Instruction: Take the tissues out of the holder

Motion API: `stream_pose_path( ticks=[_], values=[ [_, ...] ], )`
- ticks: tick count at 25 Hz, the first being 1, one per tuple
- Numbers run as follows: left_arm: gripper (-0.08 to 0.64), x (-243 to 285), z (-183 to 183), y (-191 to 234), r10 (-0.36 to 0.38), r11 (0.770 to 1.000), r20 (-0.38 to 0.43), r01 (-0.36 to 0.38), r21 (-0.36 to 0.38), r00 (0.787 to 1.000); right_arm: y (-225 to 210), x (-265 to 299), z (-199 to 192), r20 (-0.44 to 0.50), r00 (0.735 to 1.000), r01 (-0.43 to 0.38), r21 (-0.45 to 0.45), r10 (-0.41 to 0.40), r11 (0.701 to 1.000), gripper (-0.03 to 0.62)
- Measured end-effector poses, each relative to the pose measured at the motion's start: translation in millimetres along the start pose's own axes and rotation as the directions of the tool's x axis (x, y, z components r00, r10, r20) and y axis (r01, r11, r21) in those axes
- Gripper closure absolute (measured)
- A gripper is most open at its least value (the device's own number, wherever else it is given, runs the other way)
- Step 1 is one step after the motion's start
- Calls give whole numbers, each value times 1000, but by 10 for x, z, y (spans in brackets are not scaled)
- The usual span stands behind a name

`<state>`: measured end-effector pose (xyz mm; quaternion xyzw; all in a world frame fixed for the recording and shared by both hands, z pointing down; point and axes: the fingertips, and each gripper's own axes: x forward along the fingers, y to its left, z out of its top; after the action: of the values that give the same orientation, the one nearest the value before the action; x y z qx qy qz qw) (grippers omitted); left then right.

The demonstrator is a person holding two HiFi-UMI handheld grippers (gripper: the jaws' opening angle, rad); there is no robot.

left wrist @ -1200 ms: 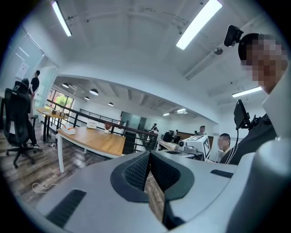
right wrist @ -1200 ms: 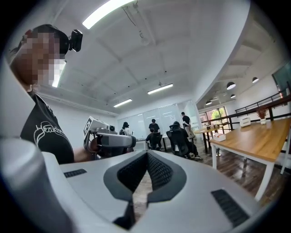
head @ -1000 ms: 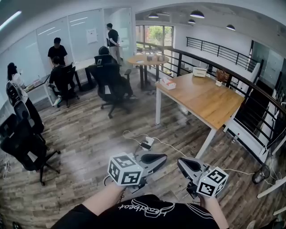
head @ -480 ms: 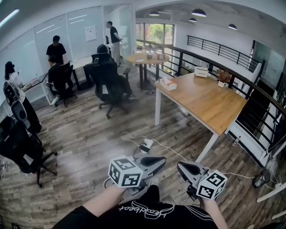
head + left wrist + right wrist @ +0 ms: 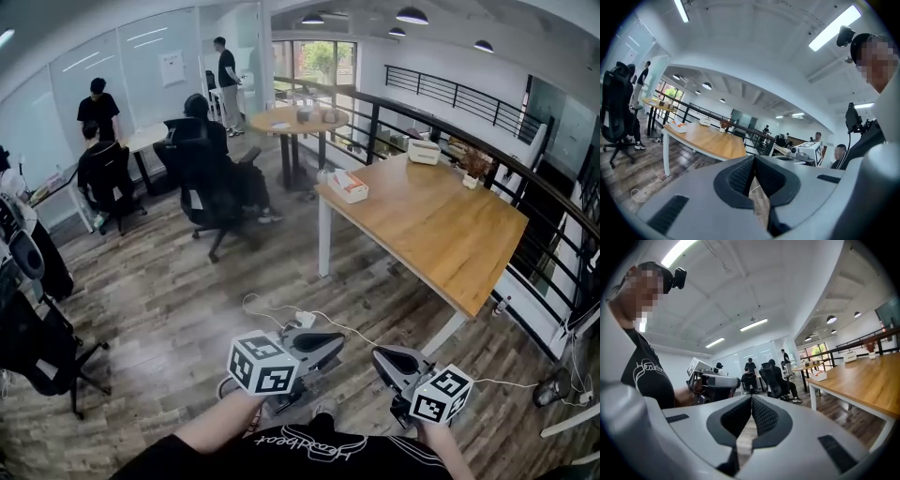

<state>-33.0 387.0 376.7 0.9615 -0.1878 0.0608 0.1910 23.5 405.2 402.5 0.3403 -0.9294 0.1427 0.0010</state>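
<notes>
Both empty | left gripper (image 5: 753,163): fingers closed together | right gripper (image 5: 751,403): fingers closed together

Tissue holder (image 5: 349,186), white and orange, on wooden table (image 5: 441,225) corner

Tools: 2. Left tool (image 5: 330,339), right tool (image 5: 384,356); 1 marker cube on each, so 2 cubes.

Surfaces: 3. Long wooden surface (image 5: 441,230), round surface (image 5: 286,120), white desk (image 5: 150,139) by glass wall.

Boxes on long surface: 2. White-orange box (image 5: 349,186) at near corner, white box (image 5: 424,150) at far edge.

Ppl in room: 4 clear.
- 2 standing: person at back (image 5: 225,70), person by wall (image 5: 97,101).
- 2 seated: person mid-room (image 5: 197,108), person at desk (image 5: 91,141).
- Poss. 1 more at left edge, cut off.

Black office chairs: 3 sure. Mid-room chair (image 5: 214,183), desk chair (image 5: 111,178), near-left chair (image 5: 33,337).

Pendant lamps (image 5: 412,14): 3.

Power strip (image 5: 305,319) on floor: 1, w/ white cable.
</notes>
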Motion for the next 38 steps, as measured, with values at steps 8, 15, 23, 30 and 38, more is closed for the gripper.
stream_pose_path(
  ticks=[8,15,23,30,38],
  values=[
    [548,787,882,1743,-30,992,42,35,-120,999,-1564,1204,730,-57,997,51,-12,-51,999,578],
    [549,1162,1173,2531,-146,962,80,160,-222,986,-2253,1797,904,-107,991,86,-2,-86,996,578],
    [548,1367,1199,2759,-137,982,-1,136,-131,991,-2578,2097,1002,-108,993,45,-20,-47,999,578],
    [548,1580,1425,3129,-71,987,28,74,-145,997,-2944,2270,1062,-80,997,-5,-1,5,1000,578],
    [548,2027,1659,4001,0,984,20,4,-178,1000,-3846,2801,1211,-76,995,-58,45,61,997,578]
  ],
)
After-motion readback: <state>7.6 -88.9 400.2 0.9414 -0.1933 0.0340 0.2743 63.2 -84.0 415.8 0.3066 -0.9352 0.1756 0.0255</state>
